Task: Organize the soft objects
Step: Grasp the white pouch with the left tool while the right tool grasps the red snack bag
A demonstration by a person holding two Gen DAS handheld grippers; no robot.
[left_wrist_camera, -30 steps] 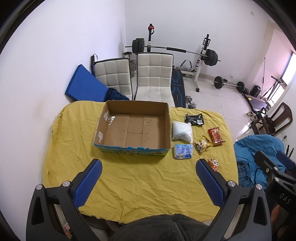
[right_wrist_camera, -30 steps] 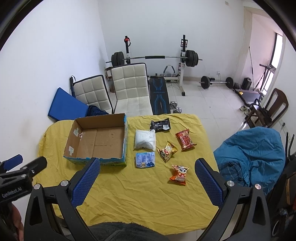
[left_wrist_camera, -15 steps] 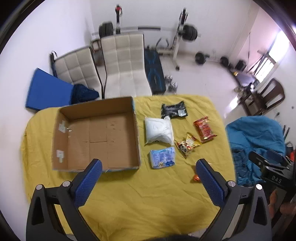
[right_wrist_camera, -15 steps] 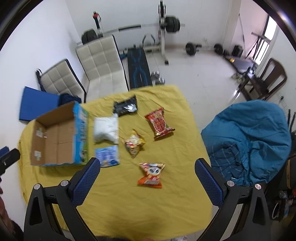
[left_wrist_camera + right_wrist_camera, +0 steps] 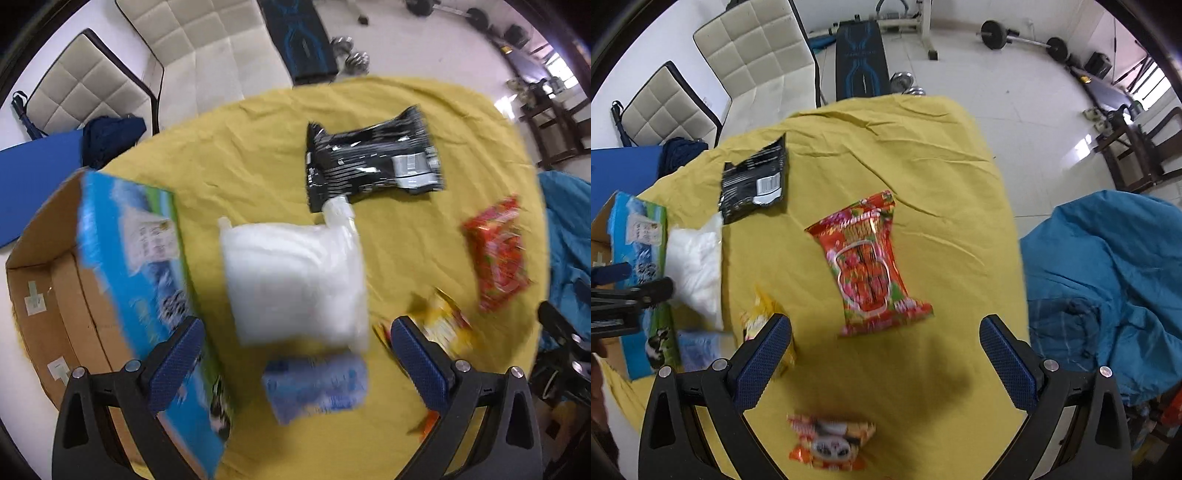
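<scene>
Reaching step: left hand-held gripper spread wide above the white bag; right hand-held gripper likewise above the red packet; next, lower and pinch

On the table, seen from the left wrist, the plain pouch sits at centre. The cardboard box stands at its nine o'clock, the barcoded packet at one o'clock touching its corner, the tissue pack just at six. The printed snack bag lies at three o'clock, well apart, a smaller snack between them.
</scene>
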